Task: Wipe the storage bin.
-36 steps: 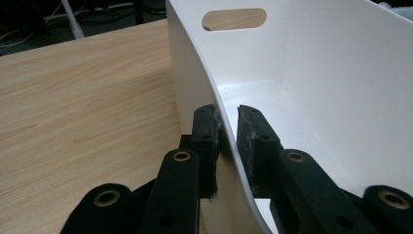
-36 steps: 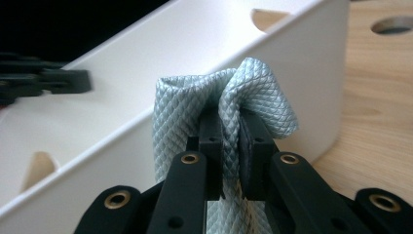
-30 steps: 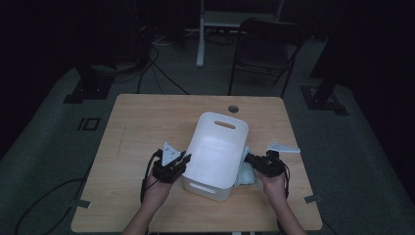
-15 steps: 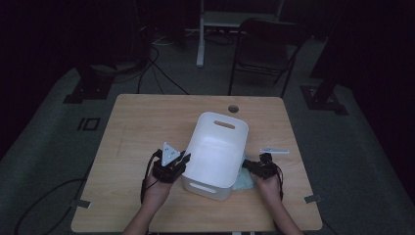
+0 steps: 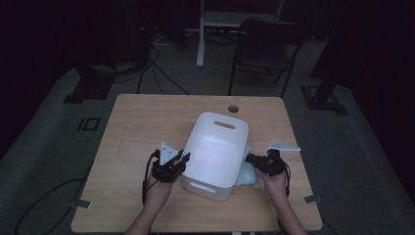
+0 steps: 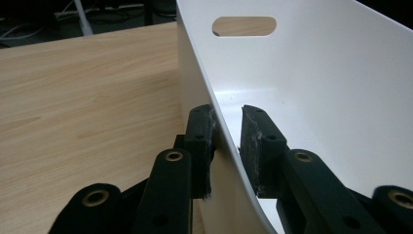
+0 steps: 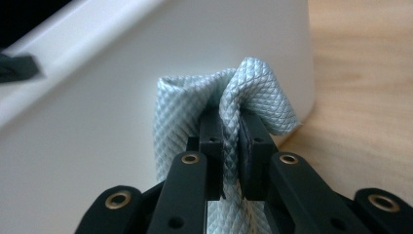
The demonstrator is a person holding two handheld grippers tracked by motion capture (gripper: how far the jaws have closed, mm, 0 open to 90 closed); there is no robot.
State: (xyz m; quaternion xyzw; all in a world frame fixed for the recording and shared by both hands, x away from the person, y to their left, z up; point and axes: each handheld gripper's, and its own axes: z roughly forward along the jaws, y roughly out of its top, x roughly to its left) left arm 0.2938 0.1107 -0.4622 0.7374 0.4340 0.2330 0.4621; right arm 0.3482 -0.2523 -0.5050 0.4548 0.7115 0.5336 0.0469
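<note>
A white plastic bin (image 5: 215, 147) with handle slots stands on the wooden table (image 5: 147, 127). My left gripper (image 5: 183, 157) straddles the bin's left wall (image 6: 316, 97). In the left gripper view its jaws (image 6: 228, 117) have just been opening. The outer pad lies by the wall and the inner pad stands off it with a gap. My right gripper (image 5: 249, 159) is at the bin's right side, shut on a fold of light blue quilted cloth (image 7: 253, 87). The cloth (image 5: 246, 174) lies bunched against the bin's outer wall (image 7: 122, 73).
A small white flat object (image 5: 284, 146) lies on the table near its right edge. A round cable hole (image 5: 234, 108) sits behind the bin. A dark chair (image 5: 264, 44) stands beyond the table's far edge.
My right gripper, with the cloth, shifted toward the bin and back out to about where it was. The left hand and the bin kept still.
</note>
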